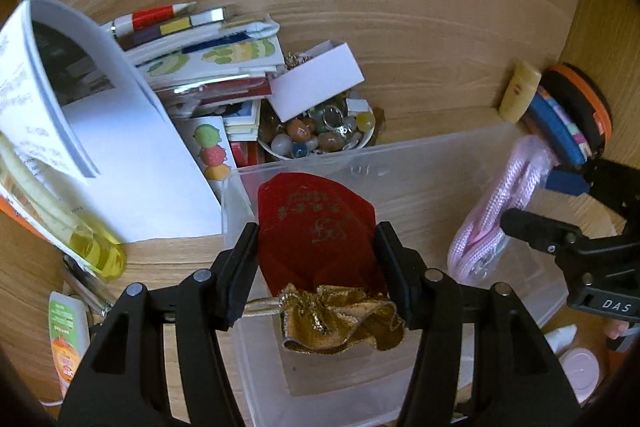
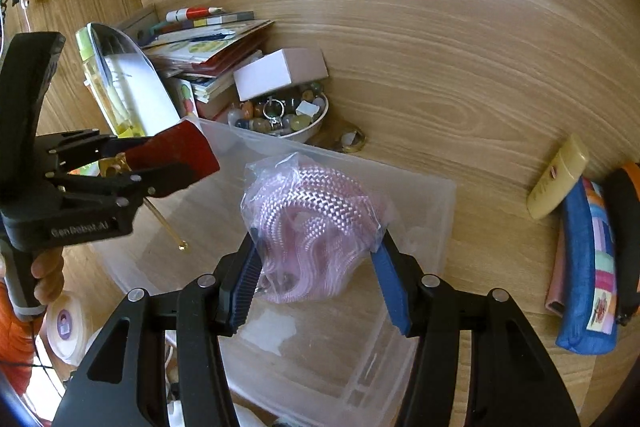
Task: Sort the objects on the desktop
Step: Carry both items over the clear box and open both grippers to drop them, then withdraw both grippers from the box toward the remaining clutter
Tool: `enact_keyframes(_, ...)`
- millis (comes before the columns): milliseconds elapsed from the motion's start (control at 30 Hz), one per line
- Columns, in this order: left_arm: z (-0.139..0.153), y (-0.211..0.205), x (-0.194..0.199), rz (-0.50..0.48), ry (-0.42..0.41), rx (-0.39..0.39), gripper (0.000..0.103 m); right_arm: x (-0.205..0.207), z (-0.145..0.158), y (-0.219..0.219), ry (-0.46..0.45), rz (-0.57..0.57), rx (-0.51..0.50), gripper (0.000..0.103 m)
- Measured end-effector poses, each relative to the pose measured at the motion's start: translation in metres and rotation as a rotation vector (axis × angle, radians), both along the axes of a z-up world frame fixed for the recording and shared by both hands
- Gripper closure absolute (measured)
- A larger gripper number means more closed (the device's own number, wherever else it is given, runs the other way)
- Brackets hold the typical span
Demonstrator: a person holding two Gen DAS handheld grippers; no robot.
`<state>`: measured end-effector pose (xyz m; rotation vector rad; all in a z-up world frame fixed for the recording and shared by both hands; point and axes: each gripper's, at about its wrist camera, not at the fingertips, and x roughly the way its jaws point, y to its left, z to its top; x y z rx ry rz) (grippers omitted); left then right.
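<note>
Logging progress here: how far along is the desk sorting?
Early, it seems. The clear bin looks empty. In hand: the left gripper holds a red pouch and the right gripper a bagged pink cord, both over the bin. Left: the book stack, bowl of stones, pencil case and yellow tube.

Both wrist views look down closely, sharing the clear bin [image 1: 420,163] [image 2: 420,187].
</note>
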<state>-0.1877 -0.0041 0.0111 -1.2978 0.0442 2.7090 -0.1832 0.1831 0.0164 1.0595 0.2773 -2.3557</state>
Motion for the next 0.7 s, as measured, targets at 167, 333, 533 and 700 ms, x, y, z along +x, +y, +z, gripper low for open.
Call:
enact_keyframes(167,-0.005,0.002,-0.004,-0.014,-0.024,-0.024,0.045,-0.004,0.002,-0.007,0.006,0.013,0.024,0.047)
enact_keyframes(333,-0.005,0.005,-0.001,-0.018,-0.009,-0.059,0.039,-0.005,0.002,-0.013,0.016,0.028,0.052,0.041)
enact_keyframes(533,-0.001,0.005,0.006,-0.027,0.008,-0.073,0.035,-0.002,0.002,-0.017,0.026,0.031,0.078,0.039)
enact_keyframes(700,0.017,0.006,0.013,-0.019,0.043,-0.091,0.030,0.005,0.012,-0.011,0.042,0.024,0.060,0.031)
